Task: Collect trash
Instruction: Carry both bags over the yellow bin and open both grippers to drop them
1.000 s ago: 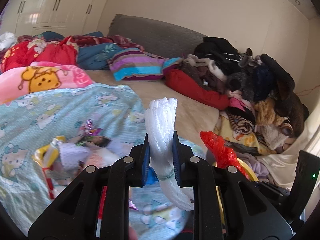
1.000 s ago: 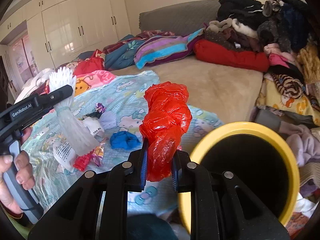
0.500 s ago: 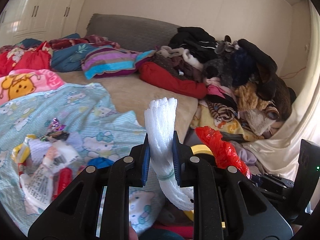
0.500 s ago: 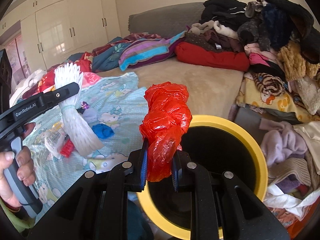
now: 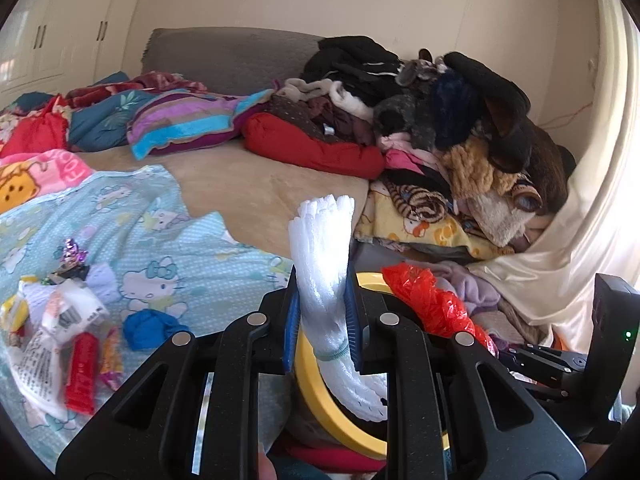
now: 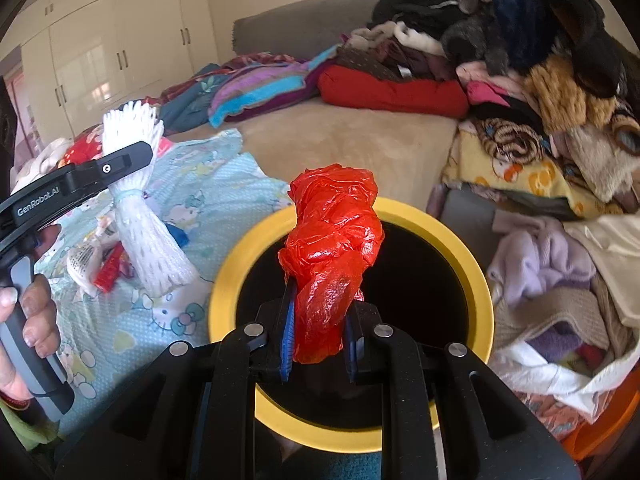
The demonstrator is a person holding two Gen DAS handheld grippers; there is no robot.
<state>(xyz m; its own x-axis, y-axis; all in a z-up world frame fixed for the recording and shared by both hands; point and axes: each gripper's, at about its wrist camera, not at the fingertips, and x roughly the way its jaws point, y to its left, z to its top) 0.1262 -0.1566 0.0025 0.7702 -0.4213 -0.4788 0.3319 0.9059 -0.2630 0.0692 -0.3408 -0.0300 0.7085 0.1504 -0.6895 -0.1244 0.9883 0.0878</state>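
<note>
Trash is partly gathered: right gripper [image 6: 318, 344] clamps a red plastic bag [image 6: 332, 256] over the yellow-rimmed bin [image 6: 476, 280], left gripper [image 5: 322, 332] pinches white foam netting [image 5: 324, 256] beside it, while wrappers [image 5: 60, 344] remain on the bedsheet [image 5: 192, 248] left of the bin.

Daylight comes in hard from the right in the left wrist view, blowing out the curtain [image 5: 580, 216] and the white foam net [image 5: 324, 248] to near pure white; rest of the room is evenly bright with soft shadows. In the right wrist view there is glare on the glossy wardrobe doors [image 6: 100, 60] and specular spots on the red plastic bag [image 6: 332, 248], while the bin's [image 6: 240, 248] interior reads flat black. Both are heavy fisheye with dark vignetted corners and bent edges, with slight smear on the bin rim, centre mostly sharp.
</note>
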